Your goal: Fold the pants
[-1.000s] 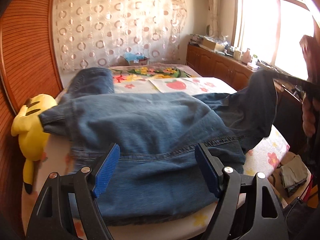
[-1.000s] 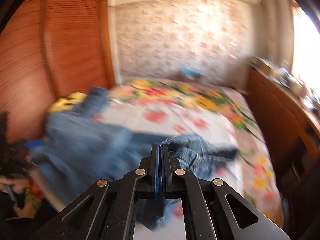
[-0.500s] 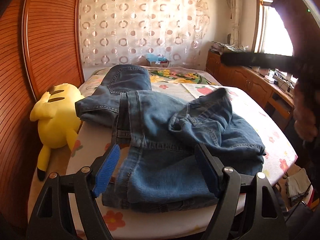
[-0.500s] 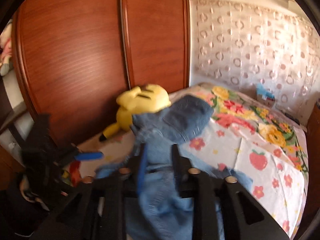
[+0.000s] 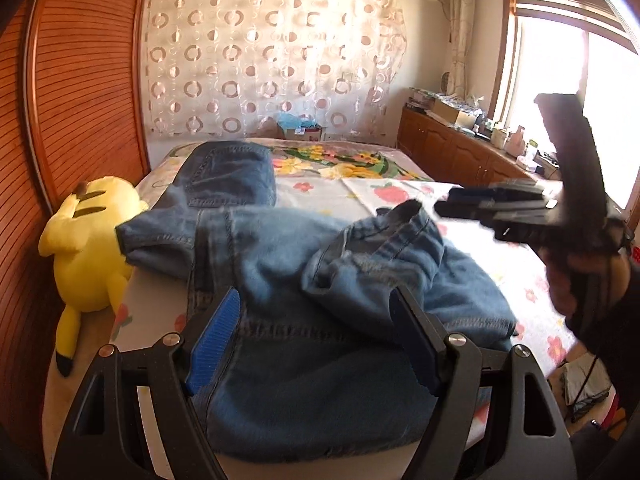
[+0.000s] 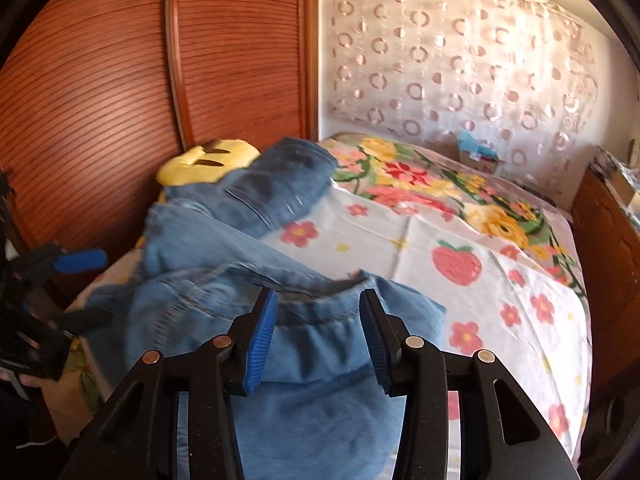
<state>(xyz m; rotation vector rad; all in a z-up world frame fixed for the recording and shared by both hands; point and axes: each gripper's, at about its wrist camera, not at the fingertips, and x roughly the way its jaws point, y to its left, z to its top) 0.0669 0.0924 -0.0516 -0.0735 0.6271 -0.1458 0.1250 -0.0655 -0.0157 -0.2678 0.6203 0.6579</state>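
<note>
Blue jeans lie on the bed, one leg folded back over the rest in a loose heap. My left gripper is open at the near edge, hovering over the denim with nothing between its pads. My right gripper has its jaws opening; the leg's stitched hem lies below and between them, and the pads do not press on it. In the left wrist view the right gripper hangs in a hand just right of that hem. The left gripper shows at the left edge of the right wrist view.
A yellow plush toy sits at the bed's left edge against the wooden wardrobe doors. The floral sheet stretches to the right. A wooden cabinet with clutter runs under the window. Clothes lie on the floor at right.
My right gripper carried the trouser leg across to the left, laid it on the jeans, and went from shut to opening. The left gripper stayed open and shifted slightly.
</note>
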